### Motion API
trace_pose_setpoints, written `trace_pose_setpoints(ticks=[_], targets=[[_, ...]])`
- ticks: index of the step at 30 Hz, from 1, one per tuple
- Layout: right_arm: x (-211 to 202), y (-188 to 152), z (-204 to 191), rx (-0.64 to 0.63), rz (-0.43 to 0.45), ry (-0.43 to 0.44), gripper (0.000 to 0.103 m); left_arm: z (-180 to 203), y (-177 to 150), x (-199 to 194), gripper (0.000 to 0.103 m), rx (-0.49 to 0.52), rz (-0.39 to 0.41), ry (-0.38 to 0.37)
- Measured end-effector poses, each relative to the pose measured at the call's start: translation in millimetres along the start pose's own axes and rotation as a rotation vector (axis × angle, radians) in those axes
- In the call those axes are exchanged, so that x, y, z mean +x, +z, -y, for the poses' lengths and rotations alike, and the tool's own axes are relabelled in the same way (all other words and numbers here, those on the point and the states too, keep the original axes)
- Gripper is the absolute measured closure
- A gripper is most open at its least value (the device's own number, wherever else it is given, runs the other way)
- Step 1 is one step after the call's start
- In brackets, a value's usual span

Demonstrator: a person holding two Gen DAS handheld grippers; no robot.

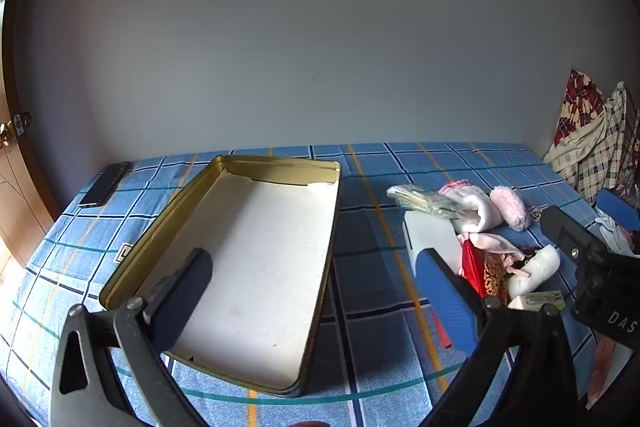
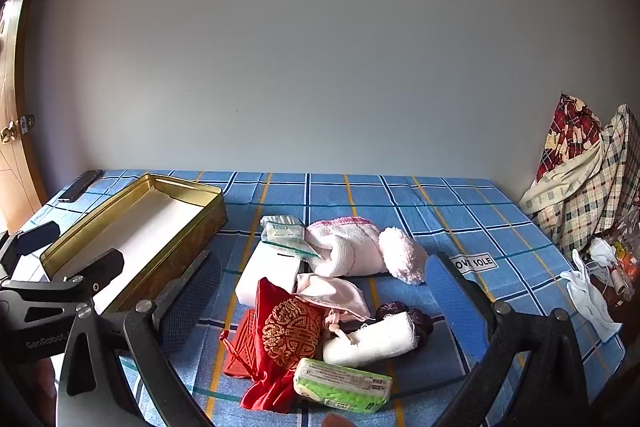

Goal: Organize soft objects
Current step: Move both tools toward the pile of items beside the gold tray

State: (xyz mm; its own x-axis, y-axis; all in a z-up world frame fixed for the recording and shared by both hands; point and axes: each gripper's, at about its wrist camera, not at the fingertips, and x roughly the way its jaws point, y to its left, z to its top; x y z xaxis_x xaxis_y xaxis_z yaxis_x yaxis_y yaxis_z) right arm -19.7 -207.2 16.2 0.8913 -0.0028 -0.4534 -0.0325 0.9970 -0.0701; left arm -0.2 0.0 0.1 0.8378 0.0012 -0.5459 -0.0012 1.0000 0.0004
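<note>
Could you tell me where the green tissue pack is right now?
In the right wrist view, the green tissue pack lies nearest the camera on the bed, against the red pouch and below the white roll.

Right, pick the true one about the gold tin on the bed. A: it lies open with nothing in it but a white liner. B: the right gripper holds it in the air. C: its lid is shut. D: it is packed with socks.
A: the gold tin lies open on the blue plaid sheet, showing only its white liner, while the soft items such as the red pouch lie outside it.
</note>
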Motion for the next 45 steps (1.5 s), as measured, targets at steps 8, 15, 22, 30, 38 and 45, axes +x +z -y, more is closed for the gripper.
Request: trace_pose_setpoints(ticks=[8, 15, 22, 30, 38, 45], targets=[[1.3, -2.1, 2.2, 0.005, 0.0, 0.002, 0.0, 4.4, 0.7, -1.5, 0.0, -0.008, 0.007, 0.002], [-0.8, -4.1, 4.6, 0.008, -0.005, -0.004, 0.0, 5.7, 0.4, -2.4, 0.0, -0.004, 0.01, 0.001], [1.9, -8.3, 11.1, 0.027, -0.014, -0.01, 0.0, 3.6, 0.8, 0.3, 0.0, 0.001, 0.01, 0.0], [2.9, -11.2, 13.1, 0.034, -0.019, -0.011, 0.0, 1.8, -1.2, 1.2, 0.0, 0.005, 0.012, 0.001], [3.9, -14.0, 14.0, 0.039, -0.024, -0.019, 0.0, 1.8, -4.5, 0.7, 0.0, 0.01, 0.017, -0.003], [2.7, -16.4, 12.7, 0.035, -0.03, -0.024, 0.0, 2.0, -6.4, -2.0, 0.0, 0.009, 0.024, -0.001]])
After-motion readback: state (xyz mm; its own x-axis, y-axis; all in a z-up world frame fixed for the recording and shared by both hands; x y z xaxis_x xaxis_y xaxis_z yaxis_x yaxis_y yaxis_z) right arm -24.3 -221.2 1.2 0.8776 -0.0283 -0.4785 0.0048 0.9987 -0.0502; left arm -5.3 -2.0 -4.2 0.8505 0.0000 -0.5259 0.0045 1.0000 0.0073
